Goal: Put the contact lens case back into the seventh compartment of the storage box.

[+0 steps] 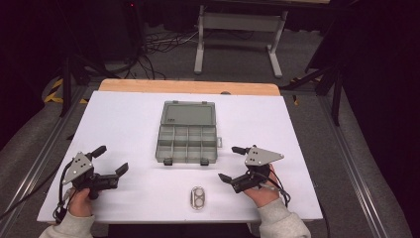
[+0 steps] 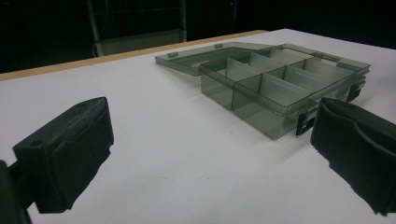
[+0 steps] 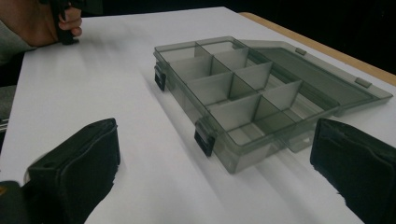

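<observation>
Compartment box (image 1: 187, 137) sits at the middle of the white table (image 1: 124, 119), a little toward the far edge. Smoky clear plastic, lid (image 1: 188, 113) thrown fully open and lying flat on the far side of the tray. Tray is split by dividers into two rows of cells; every cell you can see into looks bare. Two dark latches (image 1: 168, 161) hang on the tray's near wall, facing you.

Your left gripper (image 1: 110, 158) is near the table's near-left corner, well apart from the box, jaws spread wide with nothing between them. In the left gripper view the box (image 2: 280, 88) lies ahead and toward the right-hand jaw, beyond the tips, not between them.

Your right gripper (image 1: 232, 162) is just off the box's near-right corner, closer to it than the left one but not touching. Jaws also spread wide, holding nothing. In the right gripper view the box (image 3: 252, 98) lies ahead across the gap between the jaws, one latch (image 3: 204, 136) closest to the camera; bare table between jaws and box.

Small oval clear item (image 1: 197, 198) rests near the near edge, between your two hands, apart from the box. What it is, you cannot tell.
</observation>
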{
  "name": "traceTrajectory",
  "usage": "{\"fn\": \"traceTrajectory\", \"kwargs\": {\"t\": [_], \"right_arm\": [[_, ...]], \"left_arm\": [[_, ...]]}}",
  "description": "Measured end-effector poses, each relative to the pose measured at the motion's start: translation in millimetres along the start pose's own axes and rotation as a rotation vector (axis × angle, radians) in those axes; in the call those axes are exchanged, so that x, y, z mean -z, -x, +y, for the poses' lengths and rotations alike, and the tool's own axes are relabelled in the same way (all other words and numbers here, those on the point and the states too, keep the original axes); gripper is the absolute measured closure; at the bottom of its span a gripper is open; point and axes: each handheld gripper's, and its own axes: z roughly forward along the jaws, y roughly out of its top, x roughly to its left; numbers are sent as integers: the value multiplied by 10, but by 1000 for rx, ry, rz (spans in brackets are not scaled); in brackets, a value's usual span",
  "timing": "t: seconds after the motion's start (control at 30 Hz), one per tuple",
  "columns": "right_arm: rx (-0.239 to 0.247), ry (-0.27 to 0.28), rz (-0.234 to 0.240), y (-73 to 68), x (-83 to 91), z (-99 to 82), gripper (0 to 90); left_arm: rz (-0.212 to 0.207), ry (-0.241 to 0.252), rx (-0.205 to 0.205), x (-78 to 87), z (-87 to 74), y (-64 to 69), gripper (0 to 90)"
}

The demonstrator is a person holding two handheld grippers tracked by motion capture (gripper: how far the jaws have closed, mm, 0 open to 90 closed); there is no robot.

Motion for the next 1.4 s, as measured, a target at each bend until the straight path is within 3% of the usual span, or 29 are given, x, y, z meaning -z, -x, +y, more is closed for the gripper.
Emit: {"fn": "traceTrajectory", "kwargs": {"t": [0.3, 0.63, 0.8, 1.13, 1.4], "right_arm": [[9, 6, 60, -32, -168, 200, 16], [38, 0, 95, -72, -308, 377, 15], [50, 1, 143, -110, -404, 439, 11], [99, -26, 196, -200, -586, 574, 17], [107, -61, 228, -226, -679, 613, 19]], "left_arm": [[-1, 0, 0, 1, 0, 0, 1], [-1, -2, -1, 0, -1, 0, 1], [-3, -2, -2, -1, -1, 1, 1], [-4, -3, -3, -2, 0, 4, 1], [-6, -2, -3, -2, 0, 6, 1]]}}
